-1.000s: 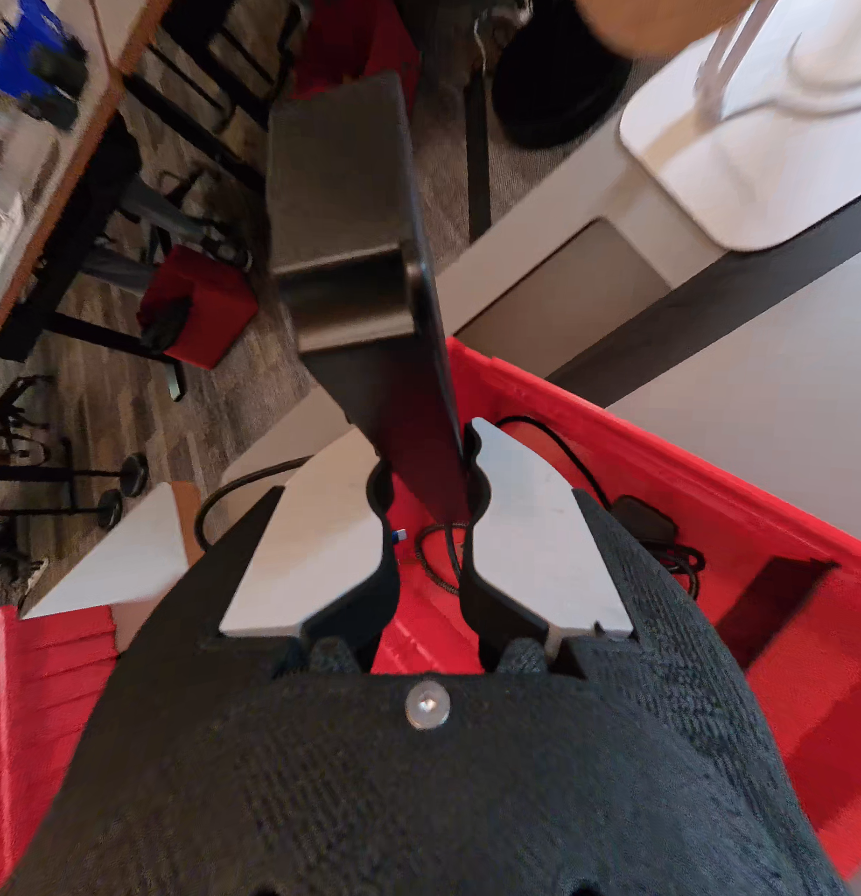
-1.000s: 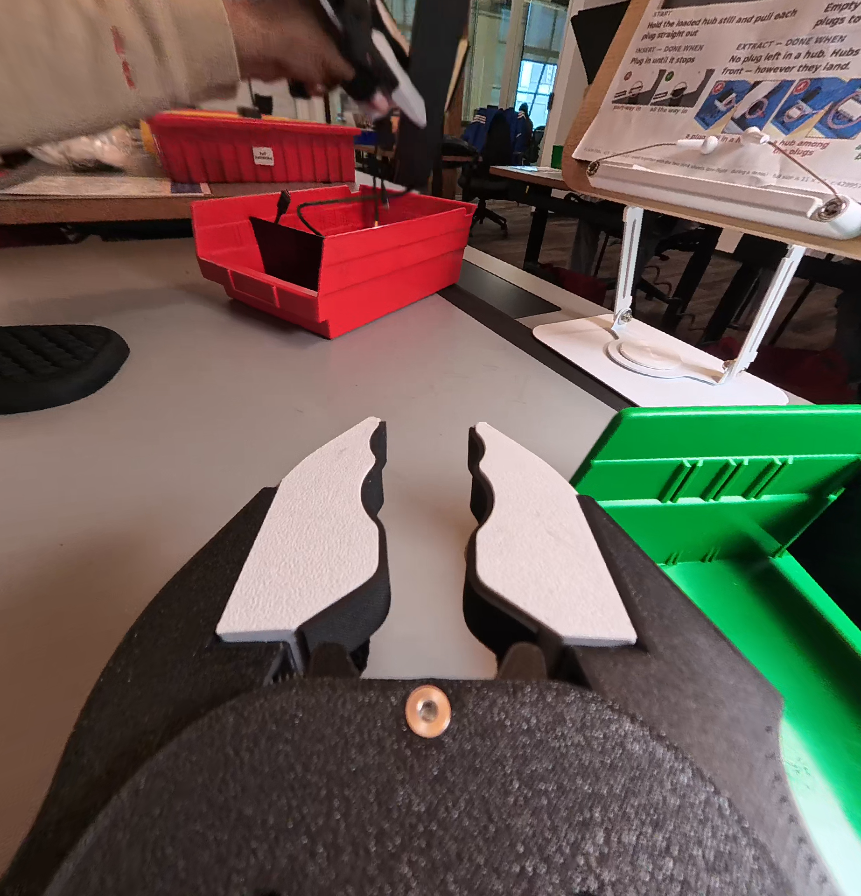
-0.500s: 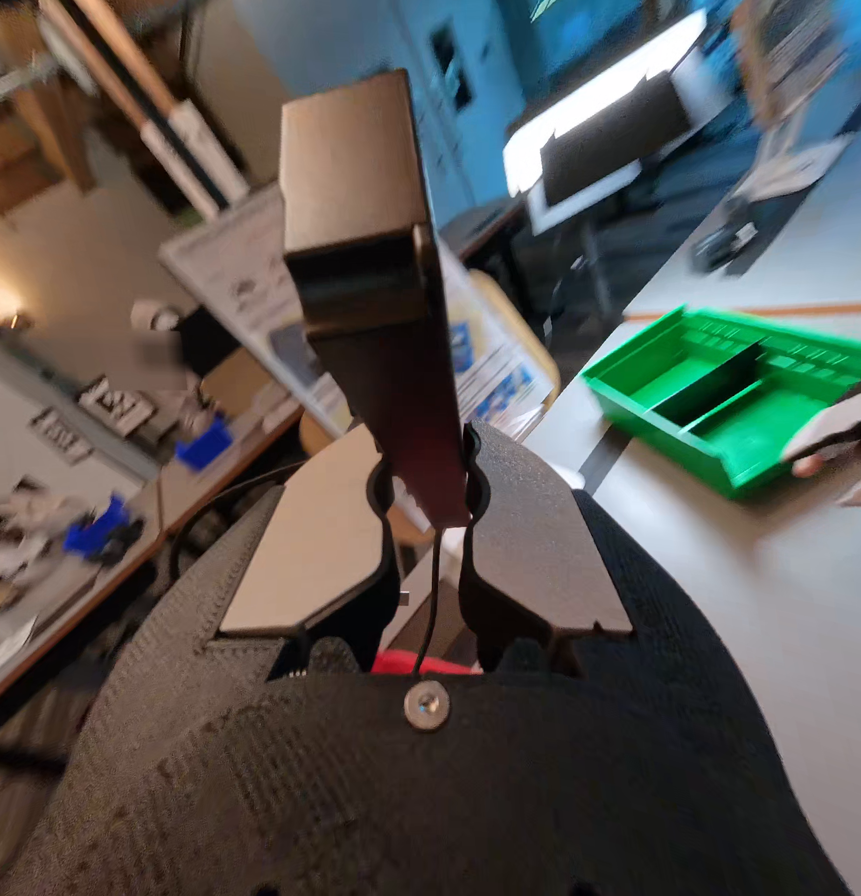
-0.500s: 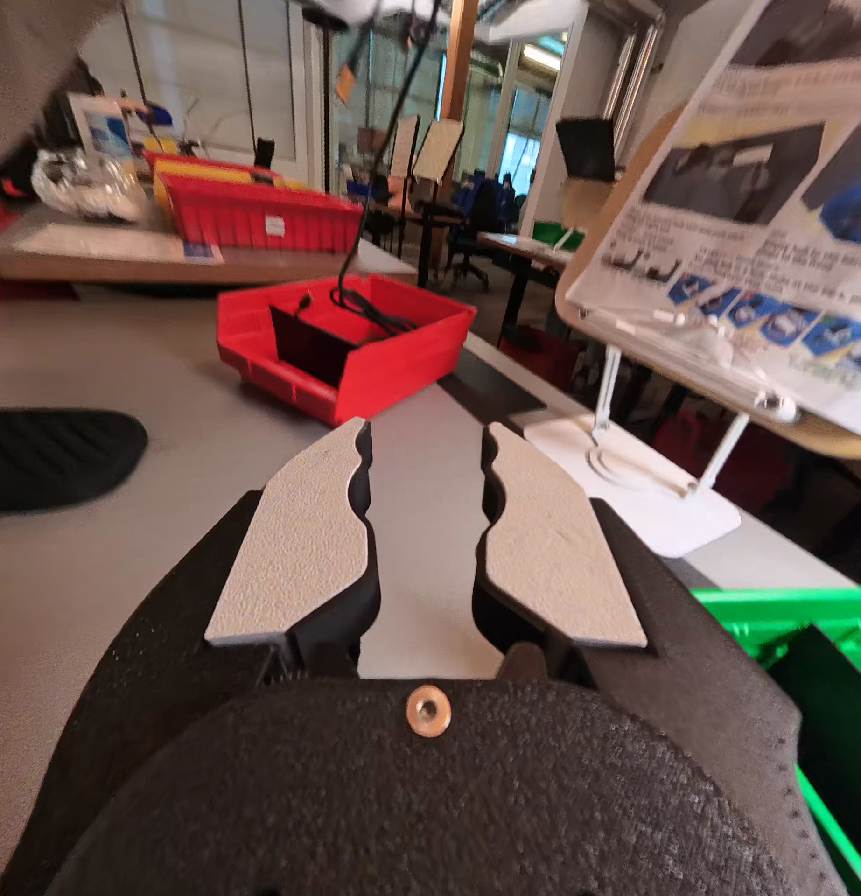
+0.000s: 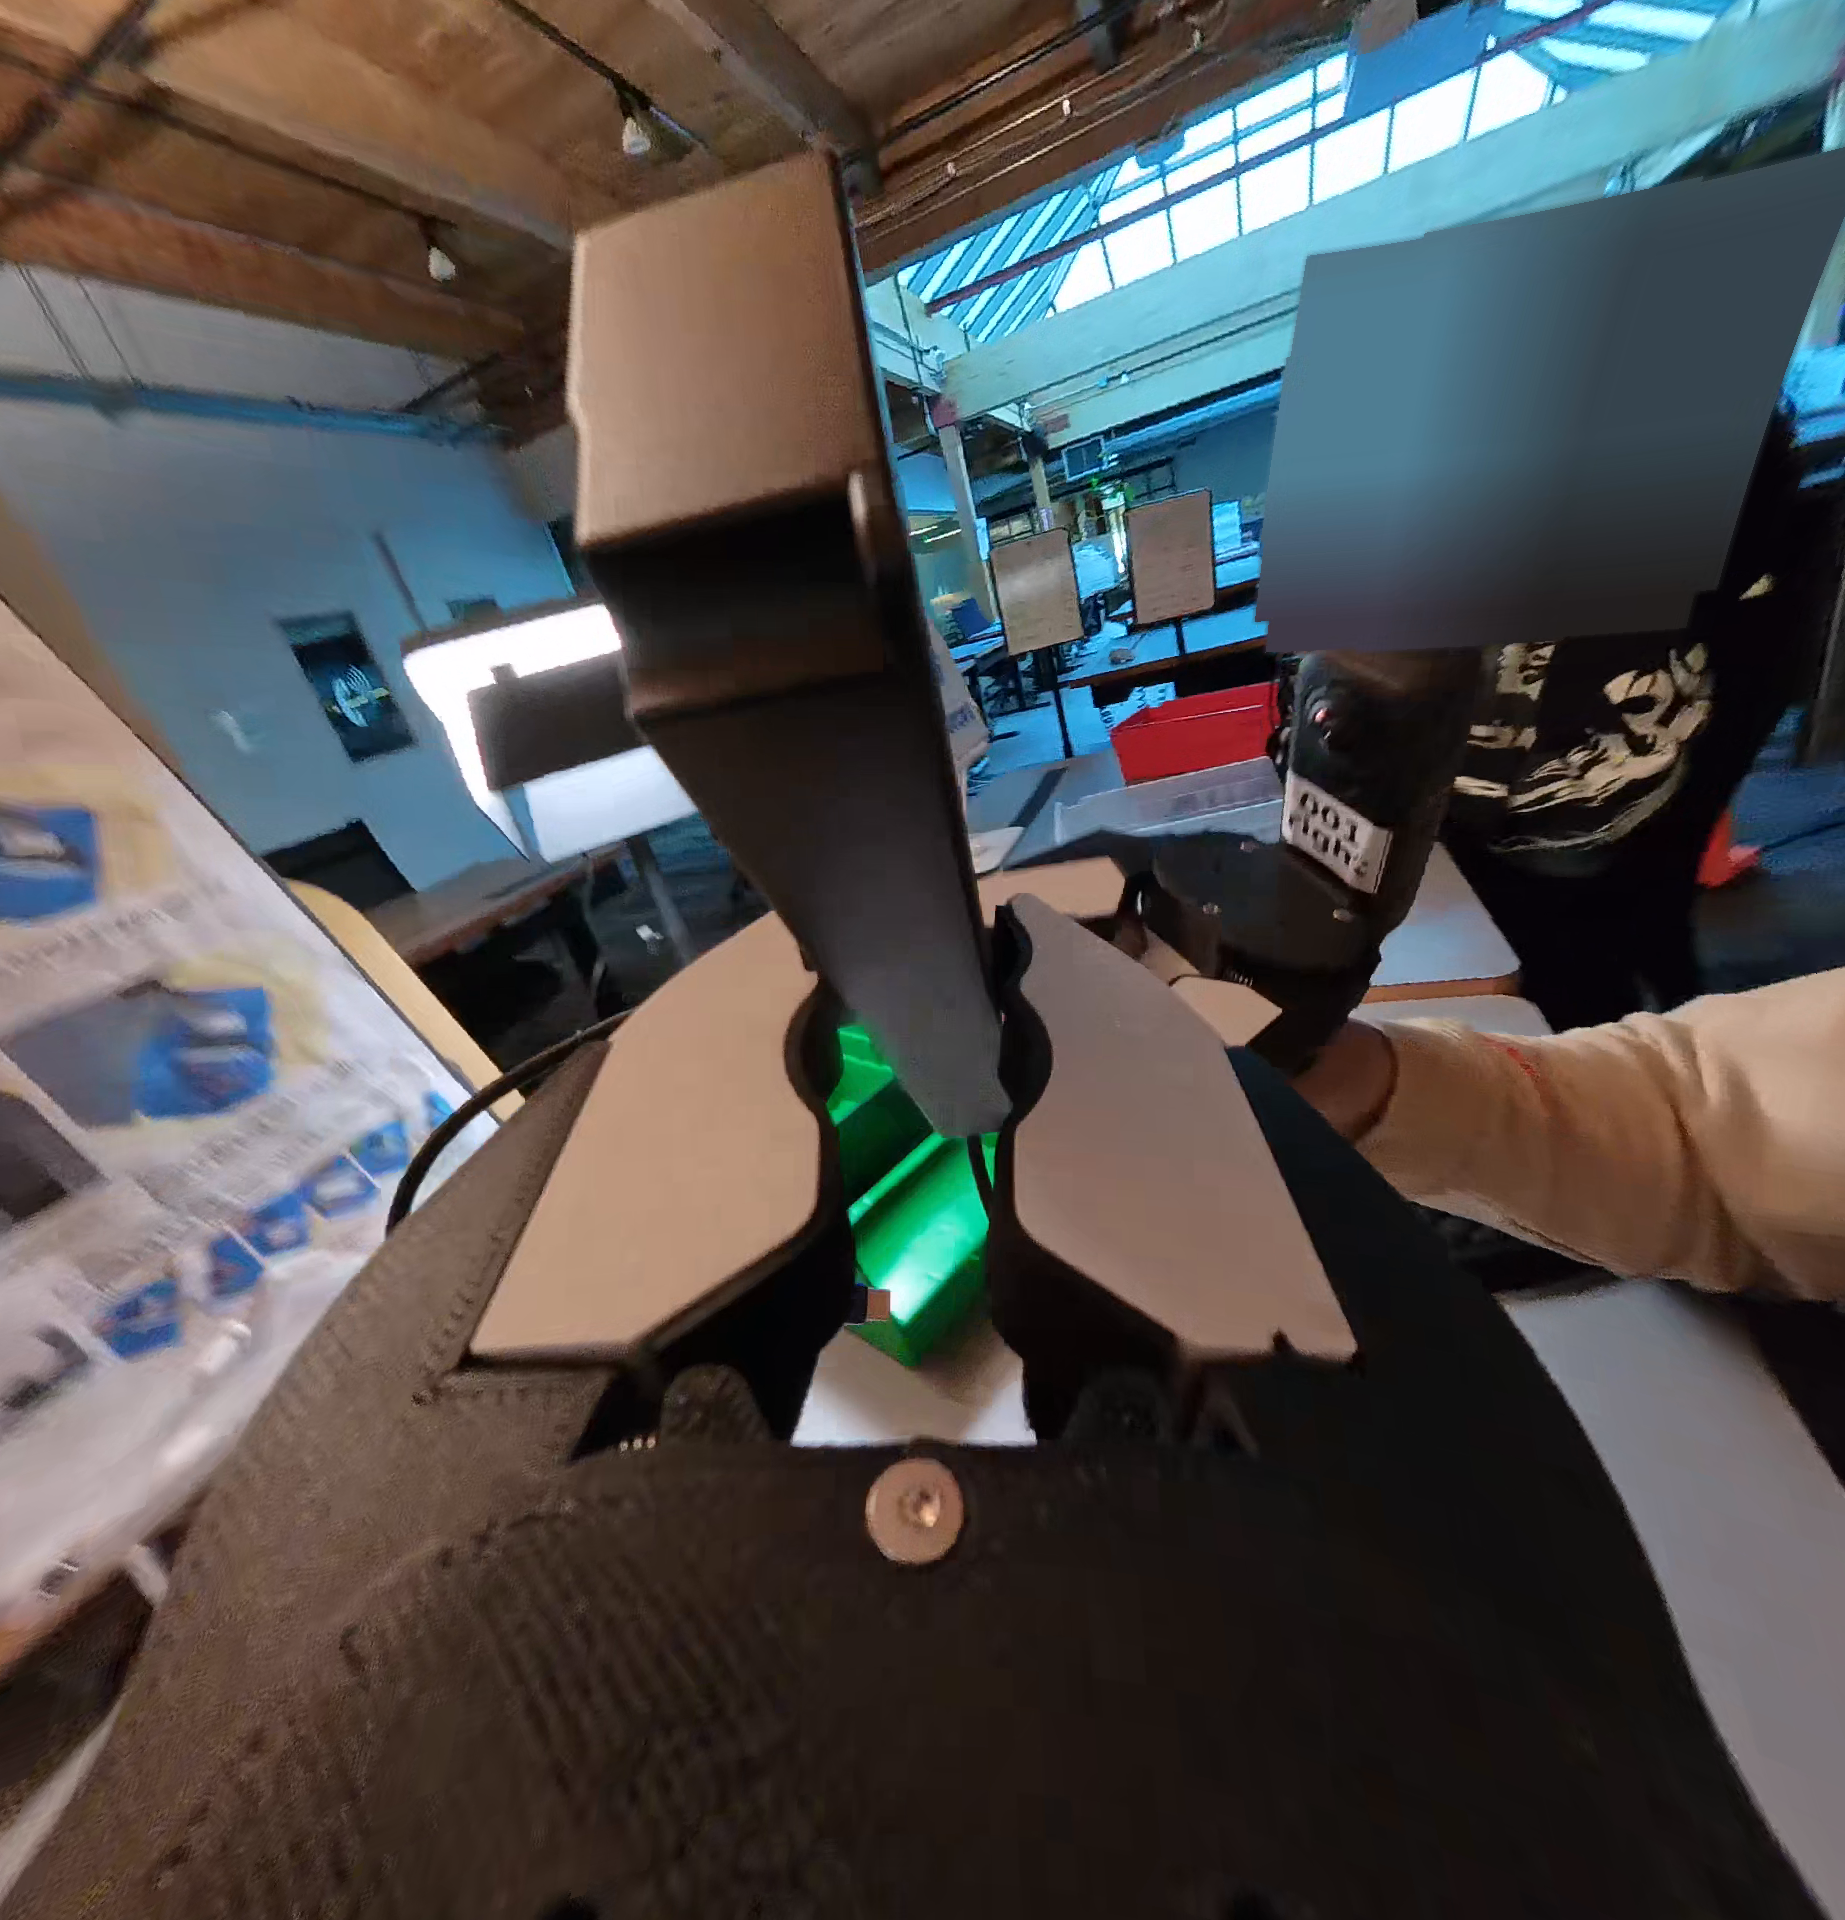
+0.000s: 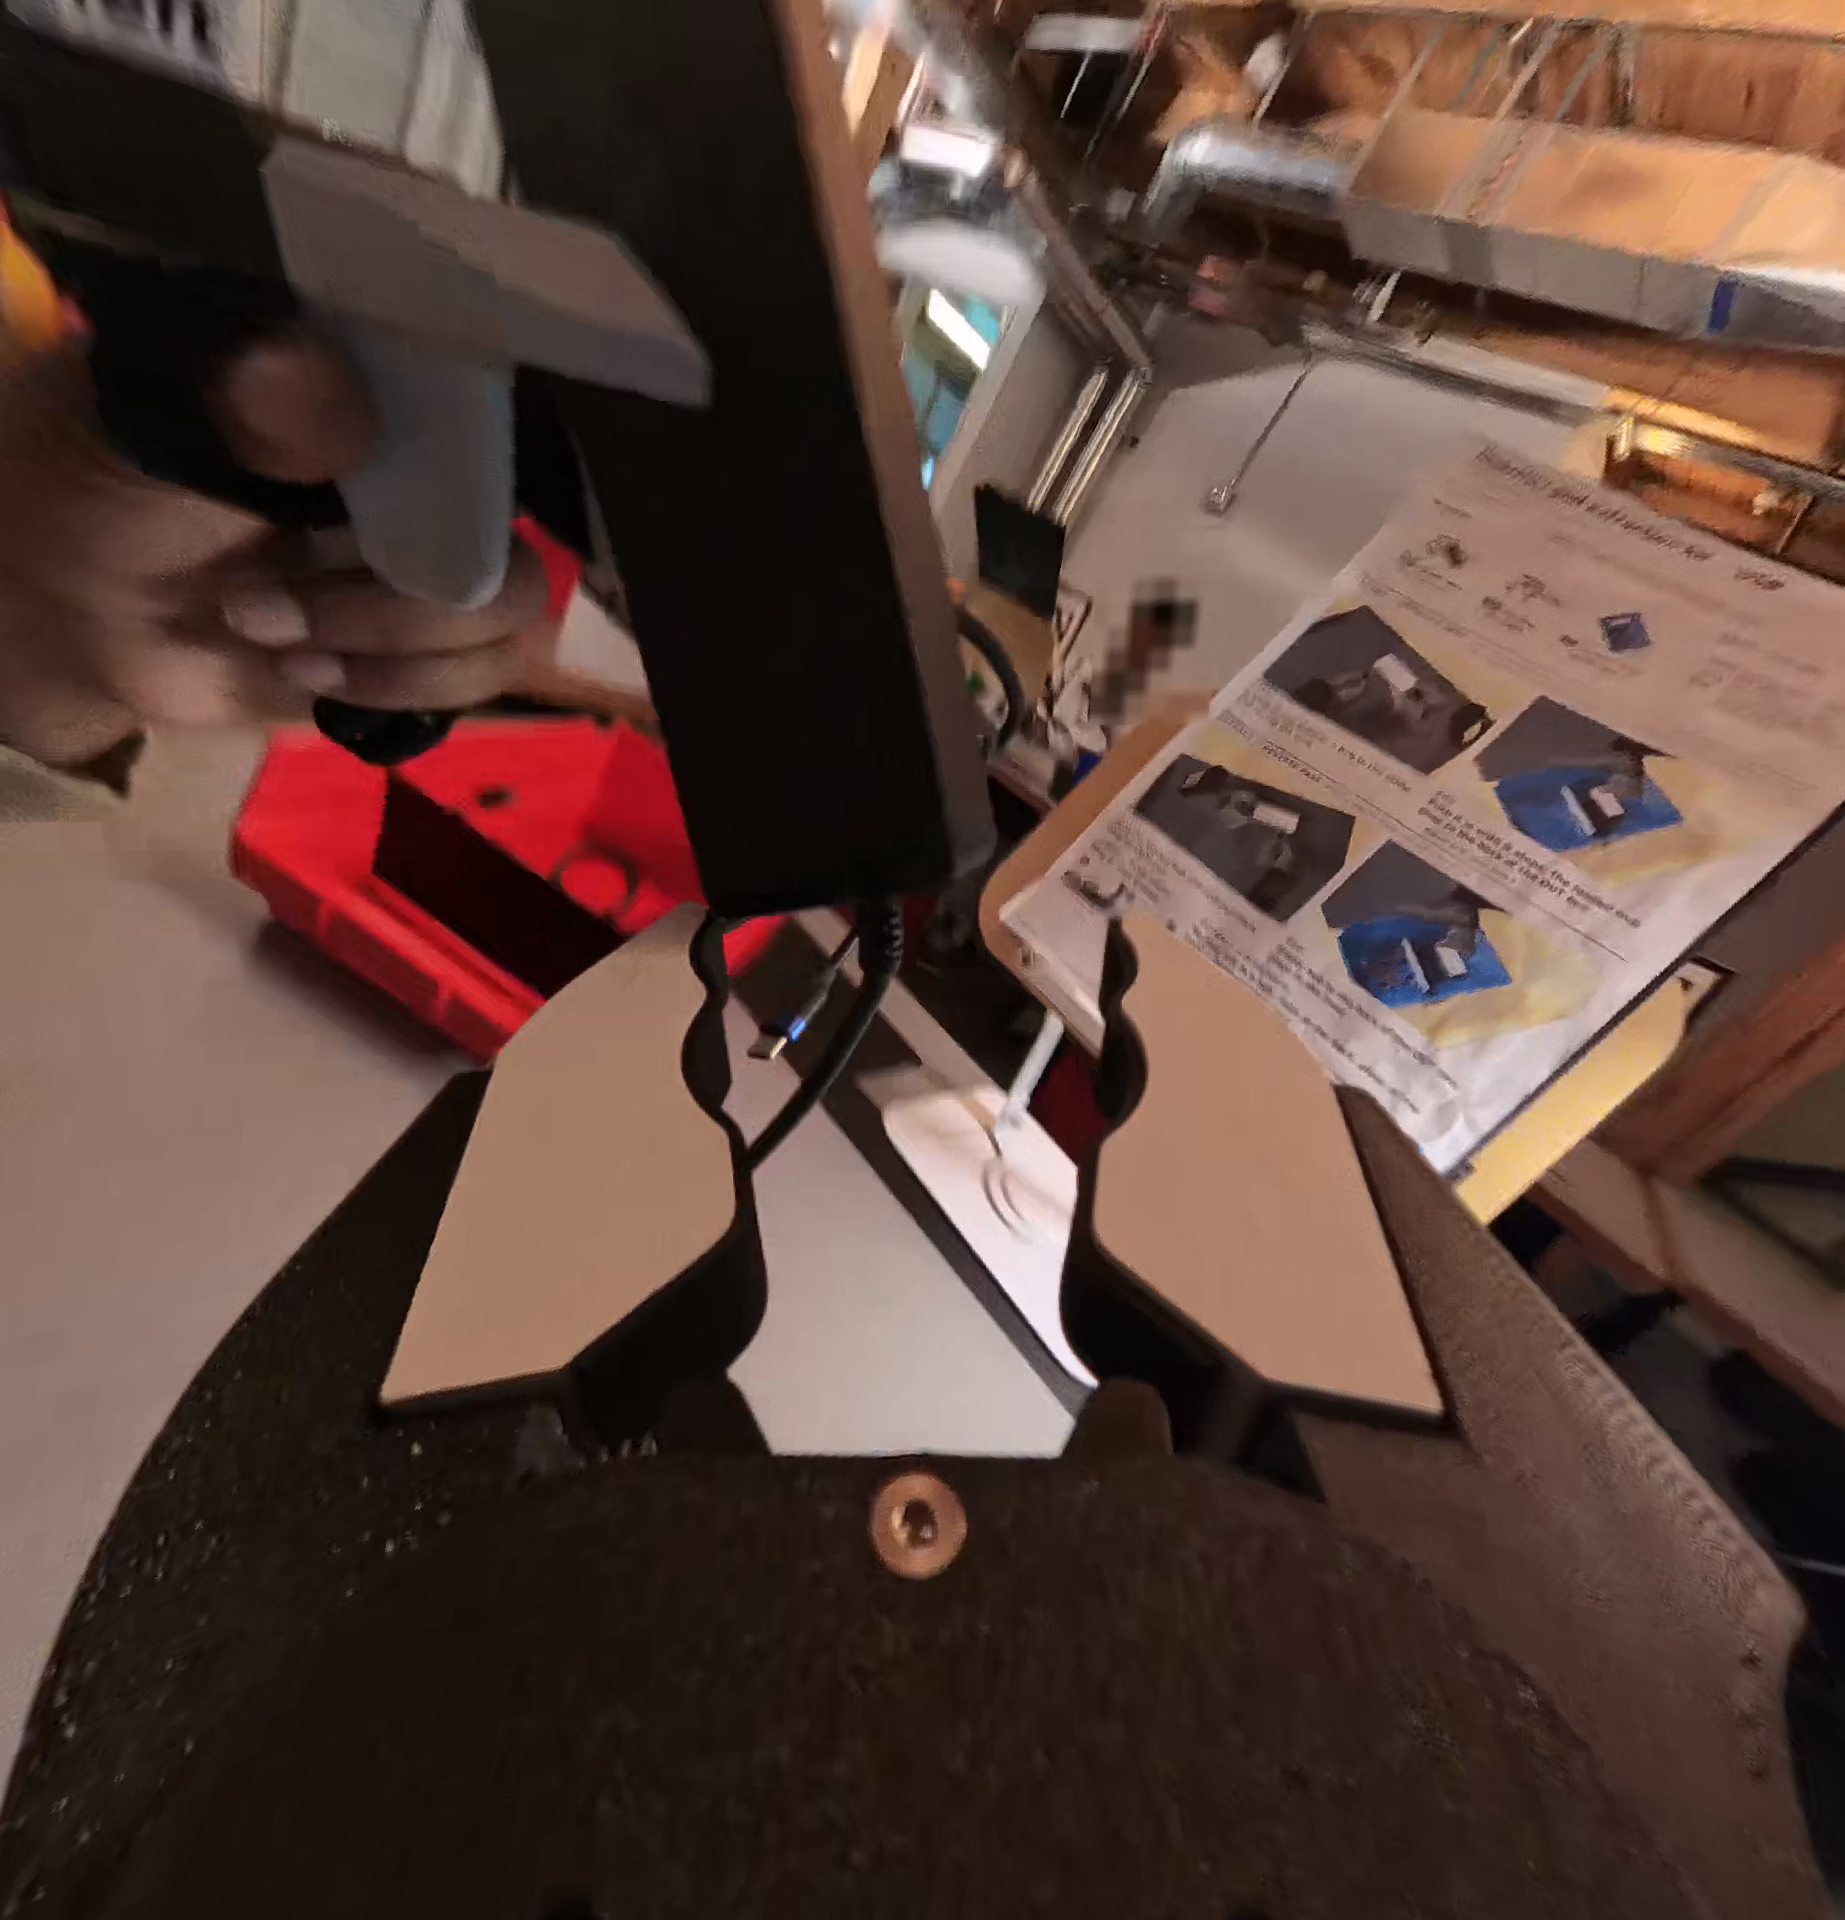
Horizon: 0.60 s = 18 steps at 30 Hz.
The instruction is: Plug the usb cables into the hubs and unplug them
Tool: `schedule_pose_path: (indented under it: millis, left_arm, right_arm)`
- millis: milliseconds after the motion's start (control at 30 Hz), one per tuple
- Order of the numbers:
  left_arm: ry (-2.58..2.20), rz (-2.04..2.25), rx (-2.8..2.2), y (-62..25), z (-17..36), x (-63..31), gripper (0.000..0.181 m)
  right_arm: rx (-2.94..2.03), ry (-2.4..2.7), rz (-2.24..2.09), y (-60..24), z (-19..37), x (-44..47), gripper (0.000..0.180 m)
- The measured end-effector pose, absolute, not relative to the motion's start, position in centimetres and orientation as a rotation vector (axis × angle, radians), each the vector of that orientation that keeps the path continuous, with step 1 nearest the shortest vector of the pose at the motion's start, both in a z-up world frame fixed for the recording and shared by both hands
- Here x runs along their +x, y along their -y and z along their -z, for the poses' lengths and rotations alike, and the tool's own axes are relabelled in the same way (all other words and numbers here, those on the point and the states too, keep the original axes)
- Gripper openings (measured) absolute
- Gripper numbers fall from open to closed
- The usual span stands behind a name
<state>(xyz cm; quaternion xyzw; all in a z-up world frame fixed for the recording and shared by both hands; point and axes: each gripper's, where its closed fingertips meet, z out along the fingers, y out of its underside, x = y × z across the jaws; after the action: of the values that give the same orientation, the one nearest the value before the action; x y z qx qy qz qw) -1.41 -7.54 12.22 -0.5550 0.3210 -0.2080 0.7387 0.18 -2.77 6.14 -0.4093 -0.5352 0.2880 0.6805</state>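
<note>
My left gripper [image 5: 907,997] is shut on a long flat black hub [image 5: 752,540] and holds it upright in the air. A thin black cable [image 5: 975,1169] hangs from the hub's lower end. In the right wrist view the same hub [image 6: 783,520] hangs just ahead of my right gripper [image 6: 907,935], which is wide open and empty. The hub's cable [image 6: 856,1039] and its small USB plug [image 6: 778,1042] dangle between the open fingers without touching them. The left gripper's finger [image 6: 461,270] and the hand holding it show at upper left.
A red bin [image 6: 378,904] sits on the grey table [image 6: 170,1143] behind the hub. A green bin [image 5: 907,1247] lies below the left gripper. An instruction board [image 6: 1417,779] on a white stand base [image 6: 991,1164] stands to the right. A person's sleeve [image 5: 1624,1122] reaches in.
The left gripper has lifted the hub out of the red bin and swung it over in front of the right gripper. The right gripper has tilted upward and opened wider.
</note>
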Motion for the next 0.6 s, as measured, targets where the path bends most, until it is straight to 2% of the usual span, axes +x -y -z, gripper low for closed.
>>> schedule_pose_path:
  millis: [33, 167, 267, 533, 600]
  left_arm:
    - [-0.679, 0.497, -1.224, 7.1, -11.3, -1.6, 0.027]
    - [-0.677, 0.657, -1.326, 5.7, -8.8, -1.1, 0.027]
    - [-0.67, 0.699, -1.33, 5.4, -8.0, -0.4, 0.026]
    - [-0.619, 0.695, -1.391, 4.4, -7.1, -1.0, 0.028]
    - [-0.613, 0.635, -1.394, 4.4, -7.5, -2.0, 0.036]
  right_arm:
    - [-0.925, 1.252, -0.569, 2.7, -5.1, -0.3, 0.074]
    - [-0.905, 1.349, -0.544, 3.6, -2.3, -2.4, 0.075]
    - [-0.923, 1.322, -0.531, 2.8, -1.8, -2.3, 0.06]
    - [-0.916, 1.36, -0.541, 1.6, -1.6, -1.1, 0.056]
    - [-0.932, 1.369, -0.537, 0.9, -1.9, -0.5, 0.056]
